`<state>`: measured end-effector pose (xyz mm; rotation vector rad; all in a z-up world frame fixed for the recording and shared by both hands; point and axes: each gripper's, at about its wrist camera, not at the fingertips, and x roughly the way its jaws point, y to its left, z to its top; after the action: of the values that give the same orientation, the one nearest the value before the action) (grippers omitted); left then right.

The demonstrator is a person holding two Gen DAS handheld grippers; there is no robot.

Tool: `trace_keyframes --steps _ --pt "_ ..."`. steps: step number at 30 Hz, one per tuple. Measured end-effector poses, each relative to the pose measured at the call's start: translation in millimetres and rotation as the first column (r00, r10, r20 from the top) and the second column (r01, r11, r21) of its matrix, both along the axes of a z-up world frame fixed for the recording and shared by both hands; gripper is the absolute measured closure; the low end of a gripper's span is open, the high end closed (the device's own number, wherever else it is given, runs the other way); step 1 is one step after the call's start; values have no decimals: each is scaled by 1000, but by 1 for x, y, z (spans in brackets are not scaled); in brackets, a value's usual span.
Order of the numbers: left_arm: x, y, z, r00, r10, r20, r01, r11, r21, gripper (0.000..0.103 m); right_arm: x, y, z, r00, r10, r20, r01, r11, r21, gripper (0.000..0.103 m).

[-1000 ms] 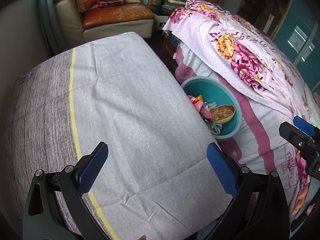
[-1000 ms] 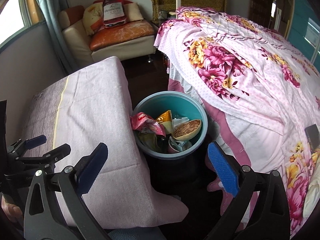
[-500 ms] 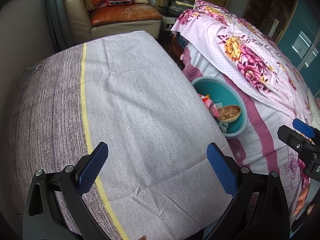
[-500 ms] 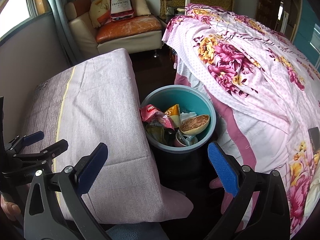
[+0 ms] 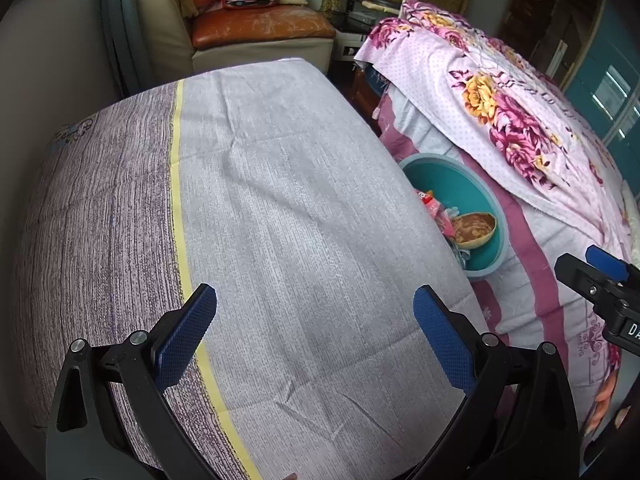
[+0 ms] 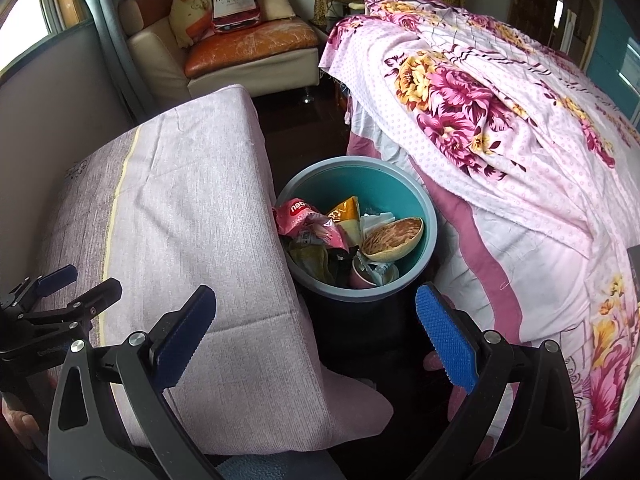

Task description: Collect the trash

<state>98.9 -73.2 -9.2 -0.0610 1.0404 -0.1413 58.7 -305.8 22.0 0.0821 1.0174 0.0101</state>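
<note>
A teal trash bin (image 6: 424,216) stands on the floor between the cloth-covered table (image 6: 192,216) and the bed. It holds a pink wrapper (image 6: 304,220), an orange packet (image 6: 344,212), a brown shell-like bowl (image 6: 394,240) and other trash. The bin also shows in the left wrist view (image 5: 468,188). My right gripper (image 6: 312,336) is open and empty, above the table's corner, short of the bin. My left gripper (image 5: 312,336) is open and empty over the table cloth (image 5: 280,216).
A bed with a pink floral sheet (image 6: 500,100) fills the right side. A sofa (image 6: 248,48) with a Hennessy bag (image 6: 232,0) stands at the back. A wall and curtain run along the left. Dark floor lies between table and bed.
Both views have shifted slightly: the table and bin sit further right and lower in the frames. Both grippers remain open and empty.
</note>
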Motion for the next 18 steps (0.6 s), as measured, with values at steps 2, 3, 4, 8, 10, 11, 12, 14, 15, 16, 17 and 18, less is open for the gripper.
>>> trace_keyframes --steps 2,3,4,8,10,11,12,14,15,16,17,18 --pt "0 0 -1 1000 -5 7 5 1000 4 4 1 1 -2 1000 -3 -5 3 1000 0 7" --pt "0 0 -1 1000 -7 11 7 1000 9 4 2 -1 -4 1000 -3 -6 3 1000 1 7" --pt "0 0 -2 1000 -4 15 4 1000 16 4 2 -1 -6 1000 -5 -9 5 1000 2 7" --pt "0 4 -5 1000 14 23 -14 1000 12 4 5 -2 -9 1000 -10 -14 10 1000 6 7" --pt "2 7 -6 1000 22 22 -23 1000 11 4 6 -3 -11 1000 -10 -17 10 1000 5 7" --pt "2 8 -7 999 26 24 -26 1000 13 4 7 -3 -12 1000 -12 -19 12 1000 5 7" --pt "2 10 -8 999 28 24 -28 999 14 4 7 -3 -12 1000 -12 -19 12 1000 6 7" --pt "2 11 -9 999 31 25 -32 999 17 4 8 -3 -14 1000 -14 -20 14 1000 7 7" --pt "2 12 -9 999 32 26 -32 999 19 4 8 -3 -14 1000 -14 -22 14 1000 6 7" --pt "2 11 -10 999 33 26 -33 999 21 4 8 -3 -15 1000 -14 -22 14 1000 6 7" --pt "2 11 -10 999 34 27 -34 999 23 4 8 -3 -16 1000 -13 -24 13 1000 6 7" --pt "2 11 -10 999 34 28 -35 999 26 4 9 -3 -16 1000 -13 -25 13 1000 6 7"
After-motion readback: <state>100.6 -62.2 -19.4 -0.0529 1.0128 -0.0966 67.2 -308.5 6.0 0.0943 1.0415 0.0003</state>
